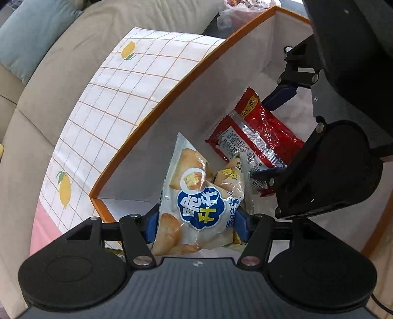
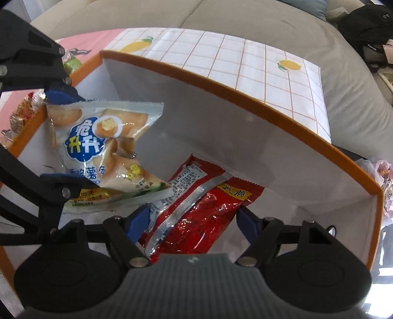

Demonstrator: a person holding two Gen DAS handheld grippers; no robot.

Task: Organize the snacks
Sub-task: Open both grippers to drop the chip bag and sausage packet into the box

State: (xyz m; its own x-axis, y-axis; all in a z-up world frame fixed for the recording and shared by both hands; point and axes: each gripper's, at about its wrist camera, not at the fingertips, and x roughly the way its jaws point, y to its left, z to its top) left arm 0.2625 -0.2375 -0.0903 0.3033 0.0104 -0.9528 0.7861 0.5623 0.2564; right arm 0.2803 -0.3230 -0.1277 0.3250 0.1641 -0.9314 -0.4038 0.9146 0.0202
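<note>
My left gripper [image 1: 197,220] is shut on a pale potato-stick snack bag [image 1: 196,196] with a blue logo and holds it inside the white box with an orange rim [image 1: 157,110]. The same bag [image 2: 105,147] shows at the left of the right wrist view, pinched between the left gripper's blue pads [image 2: 61,94]. My right gripper [image 2: 194,220] straddles a red snack packet [image 2: 196,208] inside the box [image 2: 270,108]; its jaws stand wide, with a gap at the right pad. The red packet [image 1: 255,132] also shows in the left wrist view.
The box stands on a white grid cloth with lemon prints [image 2: 245,56] over a pink surface [image 2: 81,39]. A grey sofa [image 2: 221,17] lies behind. More wrapped snacks [image 2: 22,115] lie outside the box's left wall, and a plastic bag [image 2: 383,176] at its right.
</note>
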